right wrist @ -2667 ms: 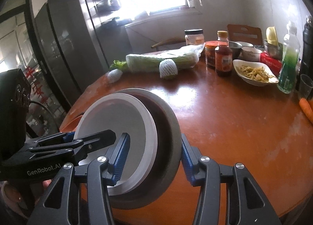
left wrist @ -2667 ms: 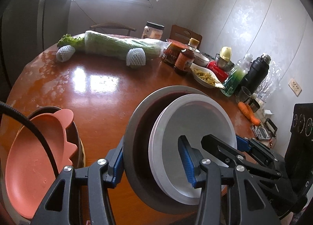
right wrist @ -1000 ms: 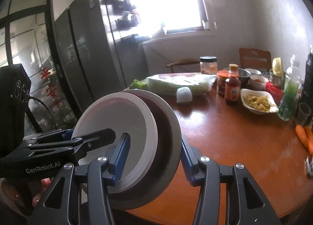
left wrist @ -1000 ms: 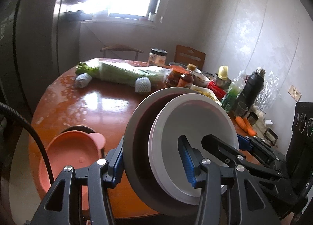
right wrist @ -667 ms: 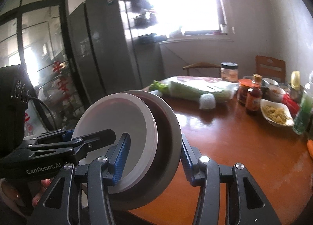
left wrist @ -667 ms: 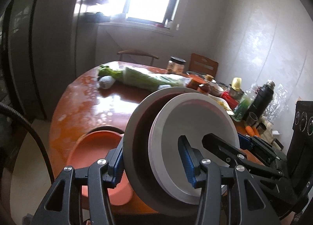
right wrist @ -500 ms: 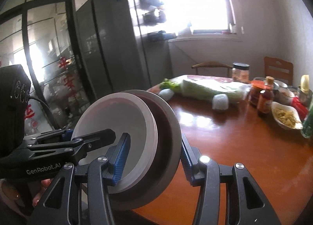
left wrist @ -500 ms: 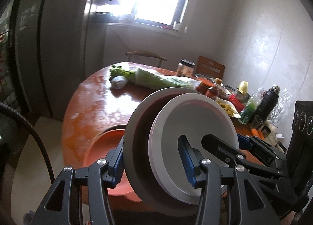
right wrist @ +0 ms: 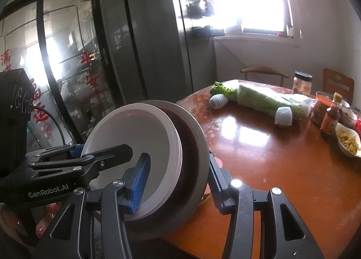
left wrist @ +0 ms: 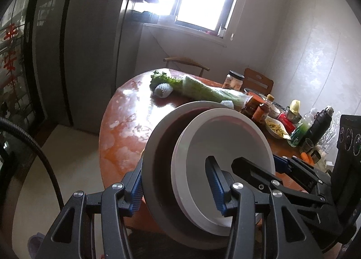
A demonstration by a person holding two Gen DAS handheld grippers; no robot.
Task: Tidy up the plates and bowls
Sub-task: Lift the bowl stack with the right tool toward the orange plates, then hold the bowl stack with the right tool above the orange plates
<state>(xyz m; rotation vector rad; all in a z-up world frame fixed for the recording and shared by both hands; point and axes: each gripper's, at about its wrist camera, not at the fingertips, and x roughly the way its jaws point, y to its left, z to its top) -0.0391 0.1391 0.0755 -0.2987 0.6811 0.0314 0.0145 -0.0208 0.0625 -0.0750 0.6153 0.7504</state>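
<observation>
Both grippers clamp one stack of dishes from opposite sides: a white plate (left wrist: 227,137) nested in a larger grey bowl (left wrist: 158,146). My left gripper (left wrist: 174,188) is shut on the stack's rim. My right gripper (right wrist: 174,175) is shut on the opposite rim of the same white plate (right wrist: 135,130) and grey bowl (right wrist: 194,137). The stack is held upright on edge, in the air beside and above the edge of the round brown table (right wrist: 270,168). Each gripper shows in the other's view.
On the table lie a wrapped cabbage (right wrist: 266,99), two foam-netted fruits (right wrist: 283,117), jars, sauce bottles (right wrist: 329,119), a dish of food (right wrist: 347,141), a green bottle (left wrist: 300,130) and a black flask (left wrist: 320,123). A grey fridge (right wrist: 153,40) and glass door stand left. Chairs stand behind.
Both grippers, still clamped on the stack, have drawn back and up from the table. The pink plate at the table's near edge has dropped out of sight behind the stack.
</observation>
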